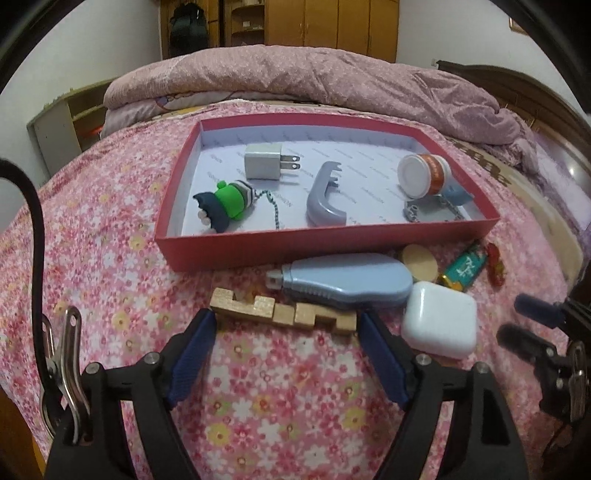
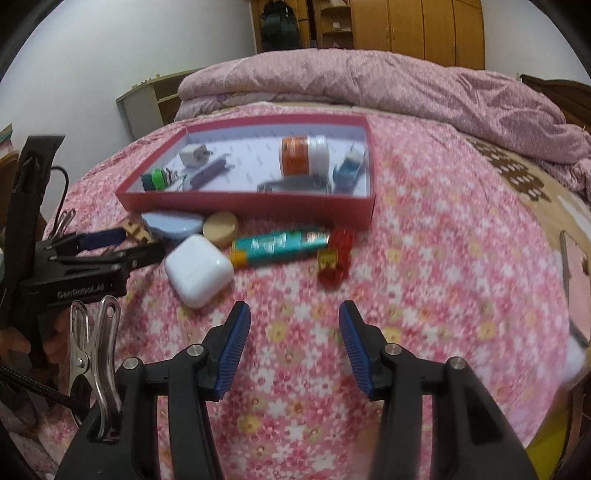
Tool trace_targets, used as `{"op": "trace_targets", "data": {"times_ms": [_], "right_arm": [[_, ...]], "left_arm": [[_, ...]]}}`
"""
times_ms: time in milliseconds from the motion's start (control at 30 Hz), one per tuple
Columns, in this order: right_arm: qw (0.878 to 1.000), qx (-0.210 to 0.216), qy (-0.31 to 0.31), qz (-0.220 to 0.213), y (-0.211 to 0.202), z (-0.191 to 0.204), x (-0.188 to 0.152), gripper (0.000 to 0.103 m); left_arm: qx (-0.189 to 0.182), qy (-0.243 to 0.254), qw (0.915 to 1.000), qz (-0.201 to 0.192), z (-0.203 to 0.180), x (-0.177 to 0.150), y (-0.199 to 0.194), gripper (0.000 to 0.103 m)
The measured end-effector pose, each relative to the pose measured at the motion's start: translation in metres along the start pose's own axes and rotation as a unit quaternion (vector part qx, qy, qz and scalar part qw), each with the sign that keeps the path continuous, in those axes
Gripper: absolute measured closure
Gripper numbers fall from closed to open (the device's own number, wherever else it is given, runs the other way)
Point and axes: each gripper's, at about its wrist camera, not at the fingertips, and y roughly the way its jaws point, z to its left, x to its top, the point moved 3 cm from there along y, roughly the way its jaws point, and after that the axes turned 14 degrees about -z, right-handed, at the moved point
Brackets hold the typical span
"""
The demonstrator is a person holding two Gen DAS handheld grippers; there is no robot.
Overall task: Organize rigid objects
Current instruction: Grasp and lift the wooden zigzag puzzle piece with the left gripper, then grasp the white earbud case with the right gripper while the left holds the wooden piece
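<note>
Bedspread (image 2: pixel 424 258) right of the right gripper (image 2: pixel 294 325) lies bare, free to pass. Ahead-left: white case (image 2: pixel 197 269), tube (image 2: pixel 277 245), red toy (image 2: pixel 334 258) crowd the way; box wall (image 2: pixel 251 206) blocks behind them.

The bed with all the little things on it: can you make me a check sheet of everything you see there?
Surface: bed with pink flowered sheet, rumpled quilt behind.
Job's things: red box holds a white plug, green figure, grey handle, white jar. Still outside: wooden puzzle piece, blue tape dispenser, white case, round wooden lid, teal tube, red toy.
Clutter: nothing seen.
Grippers: left tool open around the wooden puzzle piece; right tool open, empty.
Cables: black cable at left.
Surroundings: wooden wardrobe, shelves.
</note>
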Motion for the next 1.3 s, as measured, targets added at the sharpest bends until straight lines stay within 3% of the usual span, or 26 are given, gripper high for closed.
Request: {"op": "trace_targets", "data": {"times_ms": [200,533,667,800,933,1300], "right_arm": [[1.0,0.003,0.002,0.003,0.003,0.002,-0.008,0.052],[1.0,0.009,0.011,-0.005,0.004,0.005,-0.01,0.04],[0.999,0.022,0.038,-0.008,0.004,0.001,-0.009,0.037],[0.999,0.02,0.035,-0.007,0.003,0.0,-0.008,0.037],[1.0,0.013,0.027,-0.002,0.003,0.004,-0.008,0.037],[0.999,0.048,-0.013,0.004,0.012,0.044,0.002,0.037]], "left_arm": [[0.004,0.023,0.9997,-0.007,-0.001,-0.001,0.004,0.015],[-0.039,0.05,0.9979,-0.013,0.007,0.004,0.011,0.011],[-0.047,0.058,0.997,-0.022,0.004,0.002,0.006,0.022],[-0.041,0.07,0.9963,-0.028,0.002,-0.002,-0.001,0.023],[-0.037,0.064,0.9968,-0.031,0.006,-0.003,-0.009,0.023],[-0.026,0.016,0.9993,-0.023,0.035,-0.008,-0.024,0.023]]}}
